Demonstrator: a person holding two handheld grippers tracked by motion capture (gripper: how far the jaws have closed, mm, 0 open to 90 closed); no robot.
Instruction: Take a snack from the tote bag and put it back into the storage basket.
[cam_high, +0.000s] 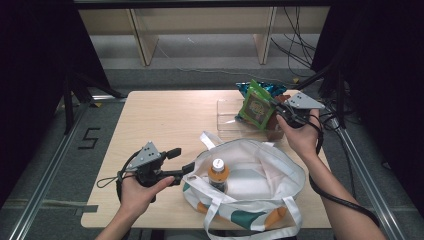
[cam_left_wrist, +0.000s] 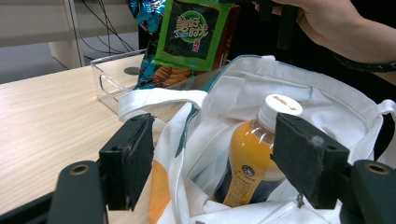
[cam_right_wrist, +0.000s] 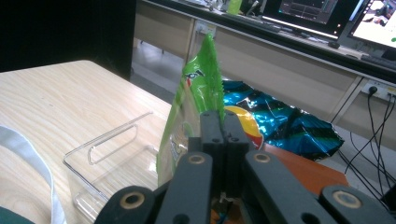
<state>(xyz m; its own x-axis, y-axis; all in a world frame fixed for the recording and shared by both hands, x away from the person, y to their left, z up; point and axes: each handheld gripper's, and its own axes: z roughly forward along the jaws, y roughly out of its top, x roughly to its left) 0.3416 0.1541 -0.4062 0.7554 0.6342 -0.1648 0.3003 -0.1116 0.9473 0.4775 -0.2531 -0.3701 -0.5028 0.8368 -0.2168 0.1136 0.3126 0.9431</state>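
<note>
High view, right claw (cam_high: 278, 111) pinching green snack bag (cam_high: 256, 107), left claw (cam_high: 181, 160) agape, bottle (cam_high: 218, 174) half-hidden in tote (cam_high: 270, 175)

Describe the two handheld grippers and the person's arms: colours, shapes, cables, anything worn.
Both the left gripper and the right gripper are matte black, each topped by a grey three-cornered plate with small holes. The left gripper's jaws end in flat, rectangular black pads. Brass-coloured rivets sit at the jaw pivots. A black cable trails from each gripper. The forearms are bare, with no sleeves in view, and a dark band circles the right wrist.
</note>
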